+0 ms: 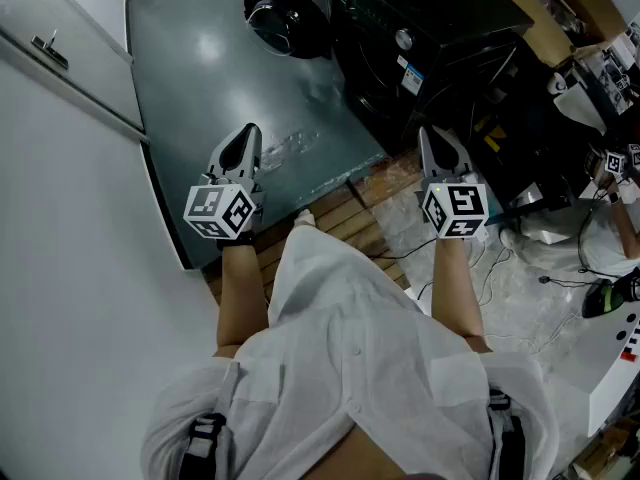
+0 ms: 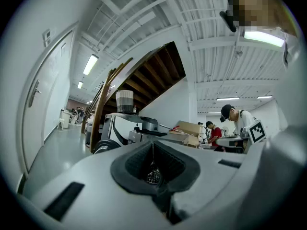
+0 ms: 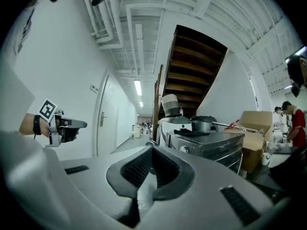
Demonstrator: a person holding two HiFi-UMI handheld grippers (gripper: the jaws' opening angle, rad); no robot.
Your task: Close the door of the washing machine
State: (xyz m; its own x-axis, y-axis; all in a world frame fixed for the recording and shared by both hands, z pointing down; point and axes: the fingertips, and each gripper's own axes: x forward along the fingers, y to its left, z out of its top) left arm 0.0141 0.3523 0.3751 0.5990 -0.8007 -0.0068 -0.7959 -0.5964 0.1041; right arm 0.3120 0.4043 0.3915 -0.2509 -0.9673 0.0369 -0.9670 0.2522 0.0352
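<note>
A: Claw state?
B: Both clenched, empty: my left claw point(image 1: 245, 136), my right claw point(image 1: 438, 140).
A: Washing machine point(image 1: 400, 53)?
B: On the floor ahead of my right claw. Its door point(image 1: 282, 16) hangs open, ahead of my left.

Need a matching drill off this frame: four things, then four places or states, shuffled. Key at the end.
1. left tool
2. black boxy washing machine
3. white door with lever handle
4. brown cardboard box

a. far left of head view
b. right of the machine in right gripper view
c. jaws shut, nothing held
d. just ahead of right tool

Pairs: 1-c, 2-d, 3-a, 4-b
</note>
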